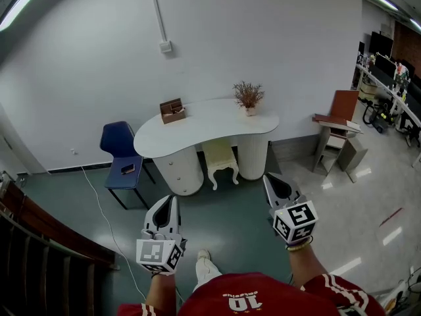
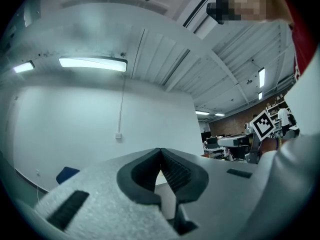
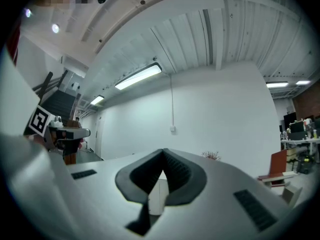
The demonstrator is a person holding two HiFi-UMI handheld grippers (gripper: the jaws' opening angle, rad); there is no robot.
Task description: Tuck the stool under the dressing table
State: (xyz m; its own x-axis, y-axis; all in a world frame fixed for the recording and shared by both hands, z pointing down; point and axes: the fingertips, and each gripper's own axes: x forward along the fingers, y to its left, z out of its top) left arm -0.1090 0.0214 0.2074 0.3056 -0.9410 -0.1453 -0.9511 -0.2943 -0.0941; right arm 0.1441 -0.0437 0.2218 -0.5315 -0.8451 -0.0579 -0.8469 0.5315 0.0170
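Currently, the stool (image 1: 220, 158) is seen standing between the two pedestals of the dressing table (image 1: 252, 157), set partly beneath its white tabletop (image 1: 214, 122), on which a wooden box (image 1: 172, 110) and a potted plant (image 1: 248, 96) are placed. A blue chair (image 1: 118, 151) is positioned just beside the table's left end. The left claw (image 1: 169, 201) and the right claw (image 1: 270, 180) are held above the floor (image 1: 227, 219), well apart from the stool, each with its jaws closed together and nothing gripped between them.
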